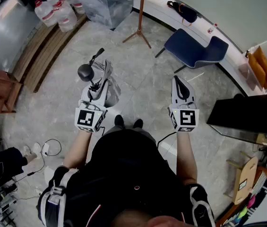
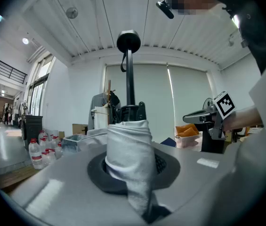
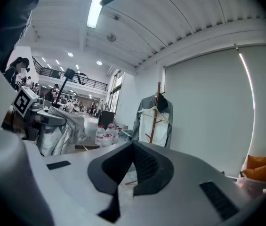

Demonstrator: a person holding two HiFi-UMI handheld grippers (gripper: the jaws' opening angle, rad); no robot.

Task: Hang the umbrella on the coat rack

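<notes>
Your left claw [image 1: 95, 98] is clamped on the umbrella [image 1: 106, 80]. In the left gripper view its pale grey folded cloth fills the space between the jaws and is pinched there. The black shaft rises straight up from the cloth to a round black knob [image 2: 128, 41]. In the head view the umbrella sits ahead of that claw, above the grey tiled floor [image 1: 138, 79], with its cloth bunched and hanging loose beside the jaws.

Your right claw [image 1: 179, 84] is held roughly level beside the left one and well apart from it. Its jaws are together at the tips and there is nothing between them.

The coat rack [image 1: 141, 13] stands ahead of you and well clear of both claws. It is a brown wooden pole on splayed feet, near the white wall. The right gripper view shows a grey and white garment [image 3: 155, 119] hanging on it. The umbrella is not touching the rack.

A blue chair [image 1: 194, 48] stands to the right of the rack. A cluster of water bottles [image 1: 57, 8] with red caps stands on the floor off to the left.
</notes>
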